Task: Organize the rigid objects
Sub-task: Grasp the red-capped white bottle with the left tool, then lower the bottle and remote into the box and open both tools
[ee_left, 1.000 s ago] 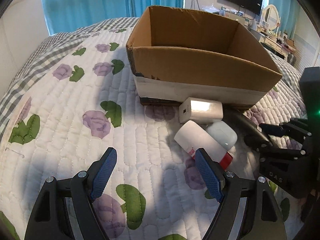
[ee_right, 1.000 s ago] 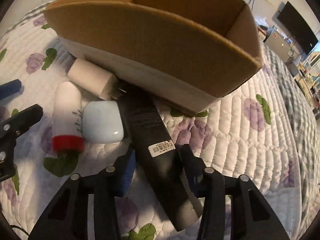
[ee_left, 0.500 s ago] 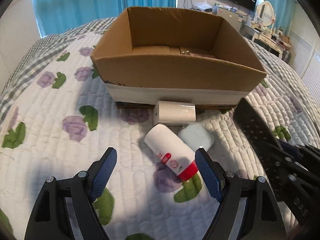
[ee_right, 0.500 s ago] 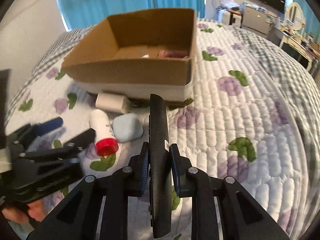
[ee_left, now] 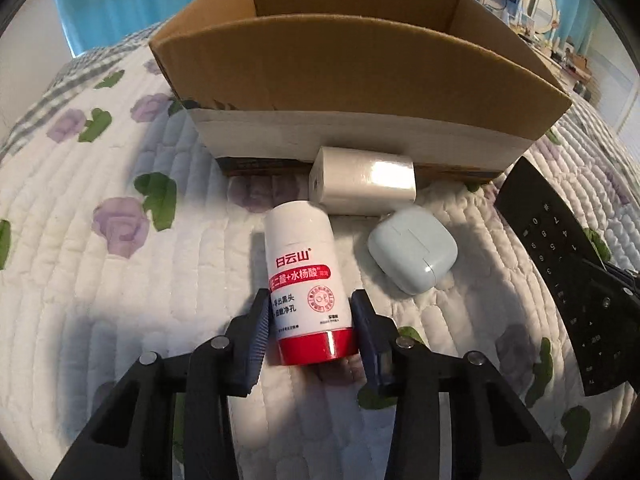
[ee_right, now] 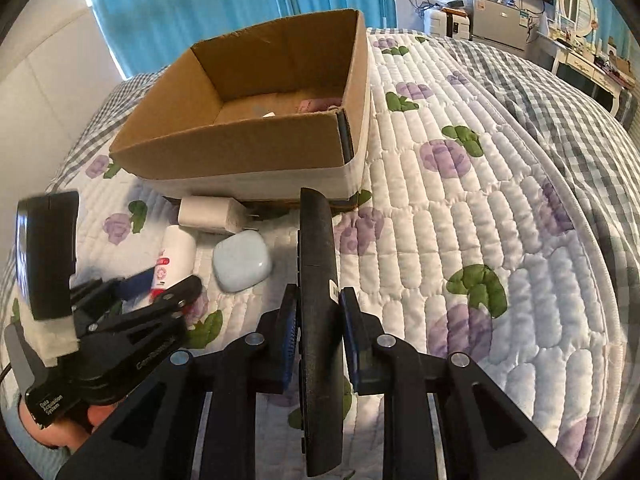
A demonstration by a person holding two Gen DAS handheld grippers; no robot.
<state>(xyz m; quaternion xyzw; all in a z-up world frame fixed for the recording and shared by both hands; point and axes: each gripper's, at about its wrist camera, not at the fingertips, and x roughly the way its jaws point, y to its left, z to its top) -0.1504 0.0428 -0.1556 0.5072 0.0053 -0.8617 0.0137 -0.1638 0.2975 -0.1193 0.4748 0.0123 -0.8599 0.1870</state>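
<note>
My left gripper [ee_left: 311,320] has its fingers on both sides of the white bottle [ee_left: 306,276] with the red cap. The bottle lies on the bed [ee_left: 120,280], cap end toward me. The fingers look very near its sides, maybe just touching, but I cannot tell if they squeeze it yet.

I think the bottle is light and hard. It is round and smooth, so it may roll or slip. The lower body, just above the cap, looks like a good place to hold it, with one finger on each side.

My right gripper [ee_right: 318,328] is clenched on the black remote [ee_right: 318,280], up off the bed. It is long, thin and stiff, and held near its middle, so I think it will not tip much.

The cardboard box [ee_left: 360,92] sits at 12 o'clock from the bottle, with an open top. In the right view I see something pink inside it, too small to name.

A white charger [ee_left: 362,180] lies against the box wall, touching the far end of the bottle. A pale blue case [ee_left: 412,248] lies at 2 o'clock, just beside the bottle. If I push the bottle forward, I may bump the charger. The near box wall is tall, so I think I must lift up first, then go over.
</note>
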